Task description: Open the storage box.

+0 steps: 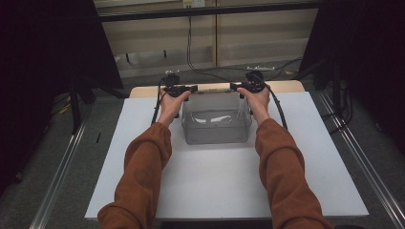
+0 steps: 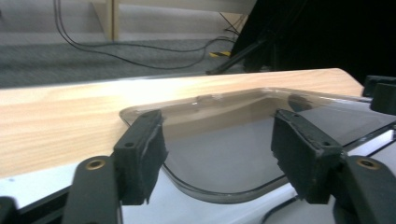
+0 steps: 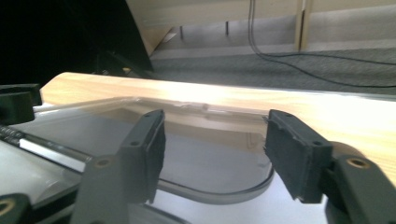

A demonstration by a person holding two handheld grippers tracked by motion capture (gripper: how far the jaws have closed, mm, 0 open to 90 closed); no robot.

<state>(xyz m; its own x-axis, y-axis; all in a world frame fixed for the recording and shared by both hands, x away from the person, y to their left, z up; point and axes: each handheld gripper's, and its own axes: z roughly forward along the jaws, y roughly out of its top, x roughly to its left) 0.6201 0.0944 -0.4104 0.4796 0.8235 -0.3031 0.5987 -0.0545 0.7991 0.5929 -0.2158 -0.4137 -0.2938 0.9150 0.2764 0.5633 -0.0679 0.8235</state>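
One white tabletop (image 1: 215, 181), grey carpet (image 1: 105, 119).

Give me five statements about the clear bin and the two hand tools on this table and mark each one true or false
1. The clear plastic bin stands on the white tabletop. True.
2. The left tool is clamped shut on the bin's rim. False: its jaws stand wide apart, with the rim's corner seen between them.
3. The right tool is open, its jaws apart over the bin's corner. True.
4. The bin is packed with coloured blocks. False: it looks empty, and the tabletop shows through it.
5. Both tools are at the near edge of the table, by the person's elbows. False: they are at the bin's far corners, near the wooden strip.
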